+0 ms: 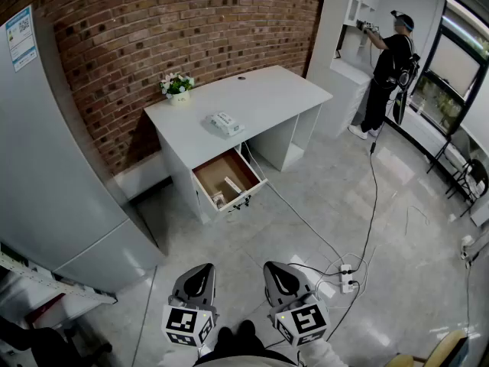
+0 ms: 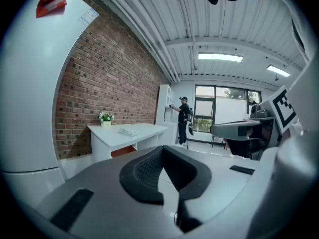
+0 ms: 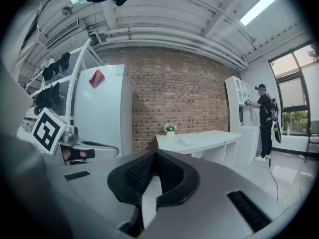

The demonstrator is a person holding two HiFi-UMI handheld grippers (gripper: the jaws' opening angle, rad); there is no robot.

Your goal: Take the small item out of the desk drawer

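The white desk (image 1: pixel 252 102) stands against the brick wall, its drawer (image 1: pixel 246 196) pulled open at the front left. Inside the drawer lie a small white item (image 1: pixel 232 183) and another pale piece (image 1: pixel 219 199) near the front corner. My left gripper (image 1: pixel 200 275) and right gripper (image 1: pixel 276 272) hang side by side at the bottom of the head view, well short of the desk, both shut and holding nothing. The left gripper view shows its shut jaws (image 2: pixel 162 151) with the desk (image 2: pixel 127 136) far behind. The right gripper (image 3: pixel 155 153) also faces the desk (image 3: pixel 199 141) from a distance.
A white box (image 1: pixel 225 122) and a flower pot (image 1: pixel 177 86) sit on the desktop. A tall grey fridge (image 1: pixel 53 167) fills the left. A power strip with cables (image 1: pixel 345 275) lies on the floor to the right. A person (image 1: pixel 390 67) works at a far shelf.
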